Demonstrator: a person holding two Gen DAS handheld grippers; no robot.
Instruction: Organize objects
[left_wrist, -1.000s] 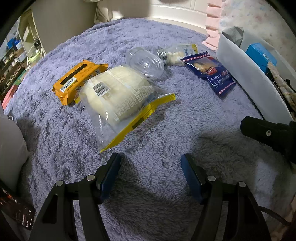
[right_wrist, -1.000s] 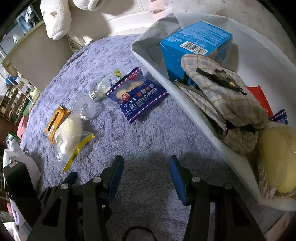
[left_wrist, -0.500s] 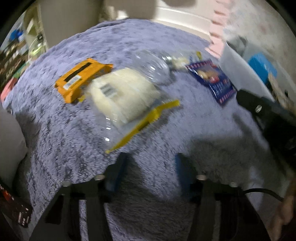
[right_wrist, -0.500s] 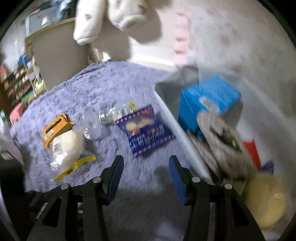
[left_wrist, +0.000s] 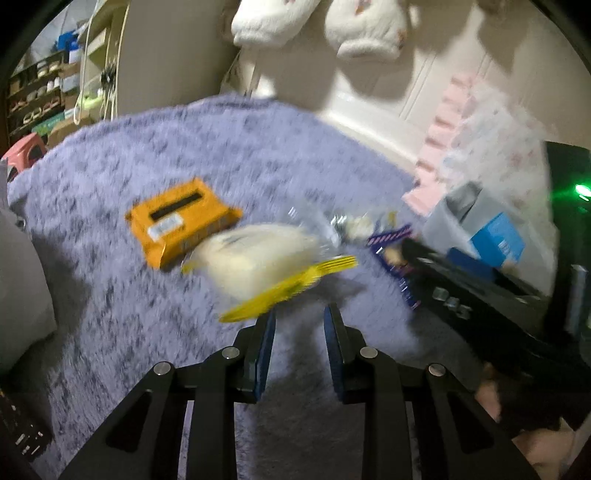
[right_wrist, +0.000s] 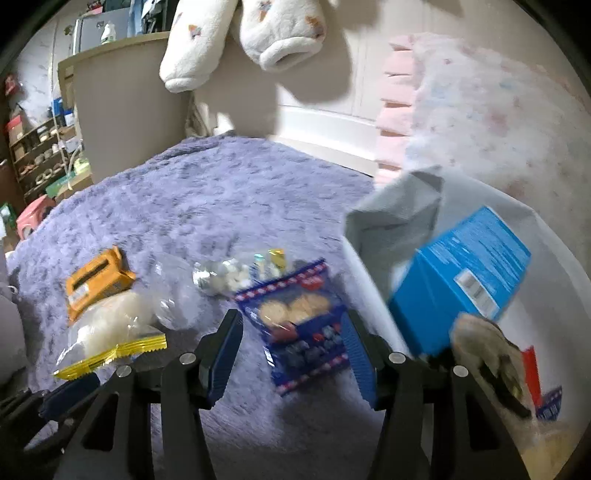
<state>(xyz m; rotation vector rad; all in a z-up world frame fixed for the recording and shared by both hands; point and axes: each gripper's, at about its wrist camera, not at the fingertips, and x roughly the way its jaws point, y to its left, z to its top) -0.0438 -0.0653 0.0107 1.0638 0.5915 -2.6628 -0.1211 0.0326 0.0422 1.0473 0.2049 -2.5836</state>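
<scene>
Left gripper (left_wrist: 298, 314) first: its jaws are closing, narrow now, with only purple fleece between them and nothing gripped. Just beyond their tips lies the clear bag of pale bread with the yellow crimped edge (left_wrist: 266, 262), close to the left tip but apart from it. Behind that, the flat orange snack packet (left_wrist: 181, 225) rests on the fuzzy purple blanket (left_wrist: 221, 147).

Over to the right gripper (right_wrist: 291, 328): jaws opening, roughly half wide, empty. The dark blue biscuit packet with the striped border (right_wrist: 299, 332) lies in the gap as that wrist view frames it, though I can't tell if the jaws are down at its level. A clear plastic bottle (right_wrist: 225, 277) lies just behind it.

This reads as the reaching stage. Next, I'd judge, lower and close on the biscuit packet, then carry it into the white fabric bin (right_wrist: 373, 280) on the right, where a blue cardboard box (right_wrist: 461, 269) already sits.
</scene>
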